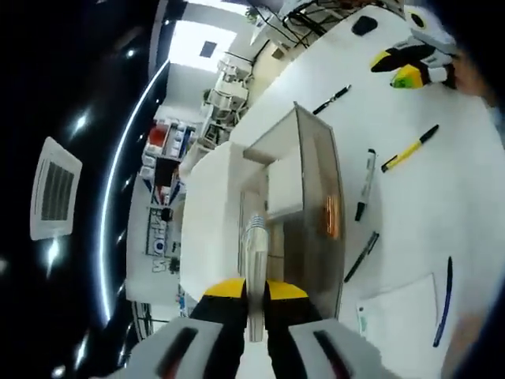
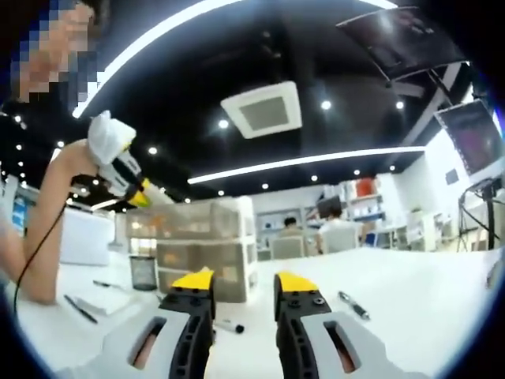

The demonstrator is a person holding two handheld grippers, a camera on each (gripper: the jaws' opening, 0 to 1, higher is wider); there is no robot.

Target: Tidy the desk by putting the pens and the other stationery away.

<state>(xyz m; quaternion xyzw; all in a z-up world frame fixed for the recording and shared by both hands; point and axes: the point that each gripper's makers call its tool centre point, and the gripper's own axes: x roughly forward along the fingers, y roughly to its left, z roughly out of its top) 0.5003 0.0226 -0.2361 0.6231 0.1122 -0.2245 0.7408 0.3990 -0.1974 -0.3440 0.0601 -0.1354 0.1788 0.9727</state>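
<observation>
In the left gripper view, the left hand-held gripper [image 1: 254, 298] is seen from above the white table [image 1: 465, 197], with its yellow-tipped jaws closed on a slim silver pen [image 1: 254, 253] that stands between them. The pen is held over a clear plastic drawer organiser [image 1: 304, 189], whose top compartment lies open below it. Several pens are scattered on the table beside the organiser: a black pen [image 1: 331, 99] near its far corner, a yellow and black pen [image 1: 410, 148], a black and white marker [image 1: 366, 185], a second black pen [image 1: 361, 257] close to the organiser's side, and a dark blue pen [image 1: 443, 303] lying next to a white sheet of paper [image 1: 398, 316]. The right hand-held gripper [image 1: 414, 65] is seen at the far edge of the table.

In the right gripper view, the right hand-held gripper [image 2: 244, 288] is held low over the table [image 2: 418, 292] with its jaws apart and nothing between them. The organiser [image 2: 201, 246] stands ahead of it, and the left hand-held gripper [image 2: 126, 178] is raised above it in a person's hand. A marker [image 2: 229, 324] lies on the table just past the left jaw, and a pen [image 2: 353, 305] lies to the right of the right jaw. A small dark mesh cup [image 2: 143, 272] stands beside the organiser.
</observation>
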